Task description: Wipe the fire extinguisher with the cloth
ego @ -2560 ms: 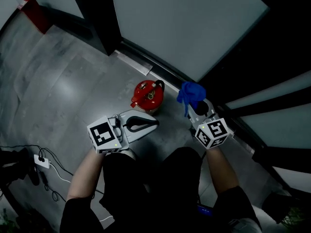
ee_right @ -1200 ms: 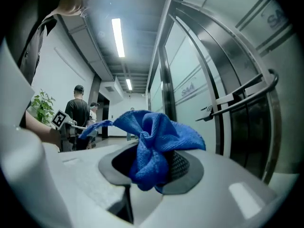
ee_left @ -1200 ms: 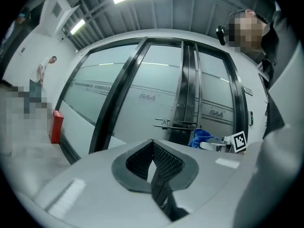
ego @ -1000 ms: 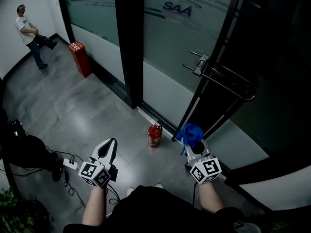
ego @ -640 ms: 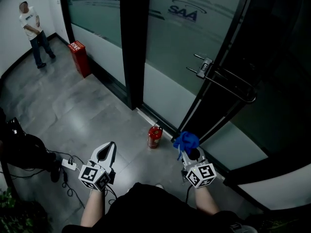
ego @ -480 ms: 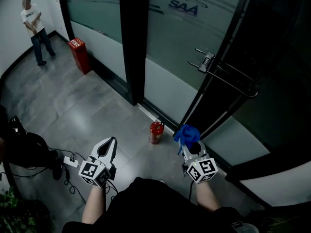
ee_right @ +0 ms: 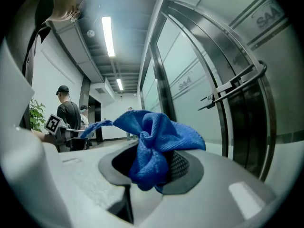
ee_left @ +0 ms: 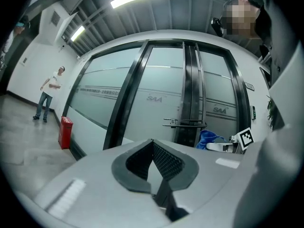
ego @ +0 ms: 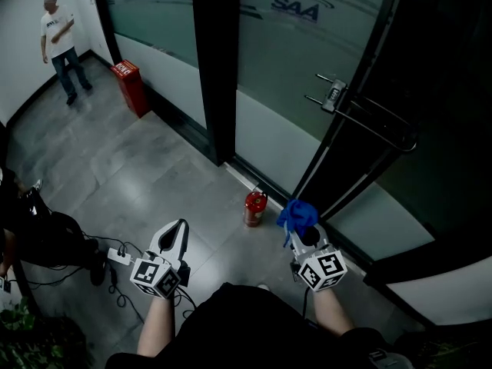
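- Your right gripper has its jaws clamped on a crumpled blue microfibre cloth; the cloth bunches out above the jaw tips.
- Your left gripper has its jaws closed together, with nothing between them.
- The small red fire extinguisher stands upright on the grey tiled floor, close to the foot of the frosted glass door.
- In the head view the extinguisher lies ahead of both grippers and between them, nearer the right one, just left of the cloth.
- Neither gripper nor the cloth touches it; both are held up, well clear of the floor.
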A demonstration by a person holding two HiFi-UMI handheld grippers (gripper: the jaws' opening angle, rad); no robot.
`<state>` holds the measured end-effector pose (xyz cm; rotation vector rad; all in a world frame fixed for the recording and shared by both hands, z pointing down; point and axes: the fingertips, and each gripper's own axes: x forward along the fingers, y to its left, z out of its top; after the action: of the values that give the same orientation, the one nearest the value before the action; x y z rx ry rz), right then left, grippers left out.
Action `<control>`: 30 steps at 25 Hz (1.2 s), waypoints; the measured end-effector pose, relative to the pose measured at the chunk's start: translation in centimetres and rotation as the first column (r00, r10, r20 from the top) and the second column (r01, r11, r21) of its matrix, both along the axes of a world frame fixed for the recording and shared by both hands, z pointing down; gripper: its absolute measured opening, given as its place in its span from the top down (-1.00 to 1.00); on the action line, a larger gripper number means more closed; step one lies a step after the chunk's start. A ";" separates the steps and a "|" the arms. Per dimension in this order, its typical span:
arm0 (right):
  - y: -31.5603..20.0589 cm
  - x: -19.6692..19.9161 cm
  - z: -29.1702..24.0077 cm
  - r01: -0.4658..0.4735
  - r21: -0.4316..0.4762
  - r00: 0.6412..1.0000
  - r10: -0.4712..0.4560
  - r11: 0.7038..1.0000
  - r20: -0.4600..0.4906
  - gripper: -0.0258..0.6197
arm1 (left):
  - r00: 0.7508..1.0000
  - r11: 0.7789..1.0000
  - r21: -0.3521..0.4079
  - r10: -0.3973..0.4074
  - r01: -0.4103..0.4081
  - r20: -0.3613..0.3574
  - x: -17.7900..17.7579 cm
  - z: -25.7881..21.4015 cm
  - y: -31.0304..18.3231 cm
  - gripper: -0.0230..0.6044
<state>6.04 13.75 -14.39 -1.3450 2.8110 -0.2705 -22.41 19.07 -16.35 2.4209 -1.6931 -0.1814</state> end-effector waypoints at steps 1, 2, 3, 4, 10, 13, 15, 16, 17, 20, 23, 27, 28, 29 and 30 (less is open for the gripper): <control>-0.1 0.1 0.0 -0.001 0.000 1.000 0.001 1.000 -0.002 0.50 | 1.000 1.000 -0.002 0.000 0.000 0.002 -0.1 0.1 -0.1 0.91; -0.1 0.2 0.0 -0.004 -0.001 1.000 0.004 1.000 -0.003 0.50 | 1.000 1.000 -0.004 0.000 0.000 0.004 -0.1 0.1 -0.2 0.91; -0.3 0.4 0.1 -0.008 -0.004 1.000 0.008 1.000 -0.002 0.50 | 1.000 1.000 -0.005 -0.001 0.001 0.004 -0.1 0.2 -0.2 0.91; -0.4 0.6 0.2 -0.012 -0.011 1.000 0.012 1.000 0.003 0.50 | 1.000 1.000 -0.006 -0.001 0.001 0.005 -0.1 0.2 -0.2 0.90; -1.1 1.3 0.4 -0.034 -0.047 0.998 0.037 0.998 0.055 0.51 | 1.000 1.000 -0.013 0.006 -0.006 0.005 0.2 0.6 -0.1 0.90; -1.2 0.9 0.4 -0.024 -0.035 0.999 0.025 0.999 0.036 0.51 | 1.000 1.000 -0.013 0.004 -0.004 0.007 0.1 0.7 -0.2 0.90; -1.1 0.6 0.5 -0.016 -0.024 1.000 0.016 1.000 0.017 0.51 | 1.000 1.000 -0.013 0.000 0.000 0.006 0.0 0.7 -0.2 0.91; -1.1 0.5 0.4 -0.013 -0.017 1.000 0.013 1.000 0.005 0.51 | 1.000 1.000 -0.012 -0.001 0.001 0.004 -0.1 0.7 -0.2 0.91; -1.1 0.3 0.3 -0.009 -0.010 1.000 0.009 1.000 -0.006 0.51 | 1.000 1.000 -0.012 -0.001 0.001 0.001 -0.1 0.7 -0.2 0.91; -1.0 -0.5 -0.1 0.009 0.008 1.000 -0.009 1.000 -0.023 0.51 | 1.000 1.000 -0.009 0.004 -0.004 -0.001 -0.1 0.7 -0.3 0.91; -0.7 -1.0 -0.2 0.026 0.014 0.999 -0.025 1.000 -0.035 0.51 | 1.000 1.000 -0.010 0.006 -0.006 -0.005 -0.2 0.8 -0.3 0.91; -0.7 -0.2 0.4 0.018 -0.004 0.999 -0.018 1.000 -0.047 0.51 | 1.000 1.000 -0.010 0.019 -0.019 -0.010 0.2 0.8 -0.4 0.90; -0.7 0.0 0.6 0.011 -0.008 0.999 -0.012 1.000 -0.045 0.51 | 1.000 1.000 -0.009 0.022 -0.022 -0.007 0.3 0.9 -0.4 0.90; -0.8 0.3 0.7 0.004 -0.010 0.999 -0.004 1.000 -0.045 0.51 | 1.000 1.000 -0.006 0.022 -0.022 -0.003 0.4 0.9 -0.4 0.91; -0.8 0.5 0.7 -0.004 -0.010 0.999 0.003 1.000 -0.047 0.51 | 1.000 1.000 -0.002 0.020 -0.020 0.003 0.5 0.9 -0.4 0.91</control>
<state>6.50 12.96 -13.65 -1.3760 2.8487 -0.2568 -21.96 18.69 -15.45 2.4369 -1.6688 -0.1740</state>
